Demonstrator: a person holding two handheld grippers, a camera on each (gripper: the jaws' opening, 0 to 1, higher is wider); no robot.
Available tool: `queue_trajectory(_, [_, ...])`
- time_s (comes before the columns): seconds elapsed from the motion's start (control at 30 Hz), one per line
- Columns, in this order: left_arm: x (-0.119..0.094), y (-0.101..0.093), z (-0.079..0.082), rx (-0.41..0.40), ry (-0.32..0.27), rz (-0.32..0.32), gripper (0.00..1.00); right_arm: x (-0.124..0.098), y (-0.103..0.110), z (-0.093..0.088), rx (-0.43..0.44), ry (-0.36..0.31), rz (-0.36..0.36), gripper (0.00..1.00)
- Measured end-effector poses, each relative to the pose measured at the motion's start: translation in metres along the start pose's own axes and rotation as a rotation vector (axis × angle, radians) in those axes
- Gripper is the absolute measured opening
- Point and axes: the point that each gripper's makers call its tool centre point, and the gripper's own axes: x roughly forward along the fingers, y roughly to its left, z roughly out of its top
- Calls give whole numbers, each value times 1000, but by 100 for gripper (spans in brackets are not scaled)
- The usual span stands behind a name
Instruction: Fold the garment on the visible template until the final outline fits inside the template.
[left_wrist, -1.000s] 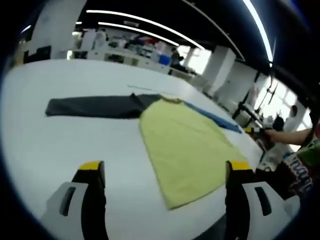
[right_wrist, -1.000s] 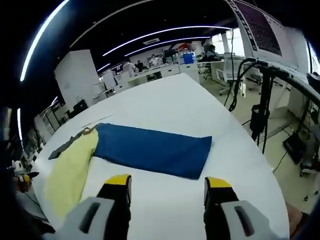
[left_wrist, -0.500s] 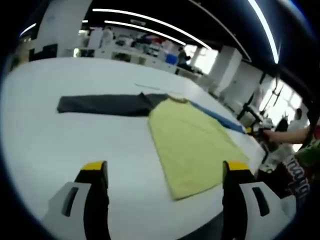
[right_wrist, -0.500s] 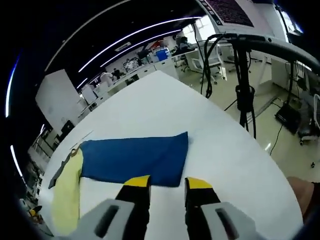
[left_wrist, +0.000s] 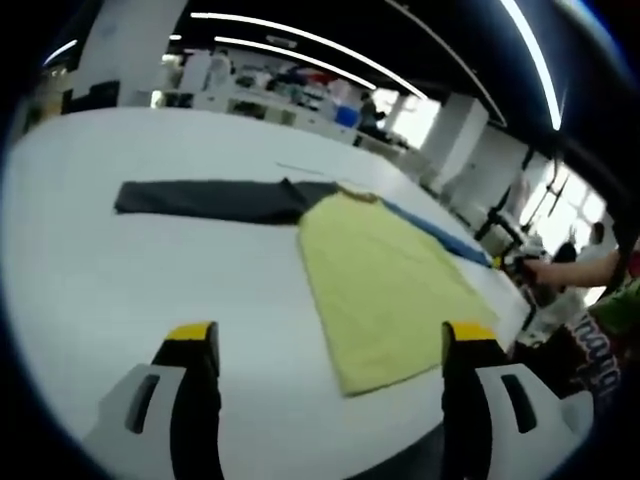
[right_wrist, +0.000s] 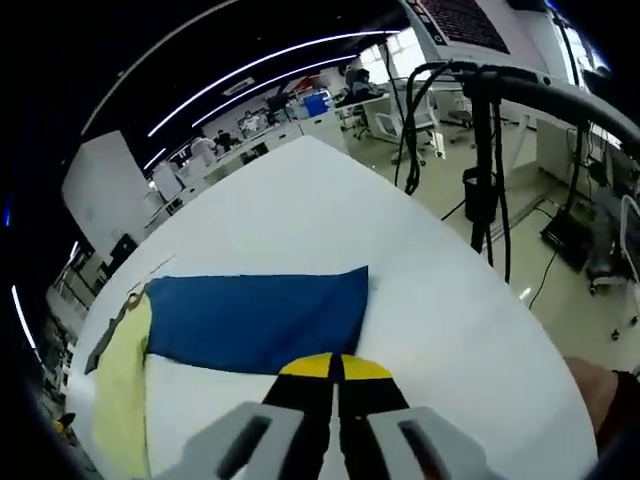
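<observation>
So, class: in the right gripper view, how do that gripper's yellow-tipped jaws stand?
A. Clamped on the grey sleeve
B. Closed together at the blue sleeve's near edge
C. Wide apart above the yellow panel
B: the right gripper has its jaws pressed together at the near edge of the blue sleeve.

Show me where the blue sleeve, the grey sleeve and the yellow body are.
blue sleeve (right_wrist: 255, 322), right gripper view, its middle.
grey sleeve (left_wrist: 205, 199), left gripper view, mid-length.
yellow body (left_wrist: 385, 285), left gripper view, its centre.

ceiling light strips (left_wrist: 300, 45) | white pillar (left_wrist: 450, 140) | possibly desks (right_wrist: 300, 125)
</observation>
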Motion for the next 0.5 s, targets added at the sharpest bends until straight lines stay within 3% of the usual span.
queue_trajectory(0.2, [2,-2,-2,2,-2,-4,87,-5,9,10,-47,-15,20,0])
queue_trajectory(0.5, [7,-5,-3,-18,-30,-24,86,-6,37,46,-120,-58,81,0])
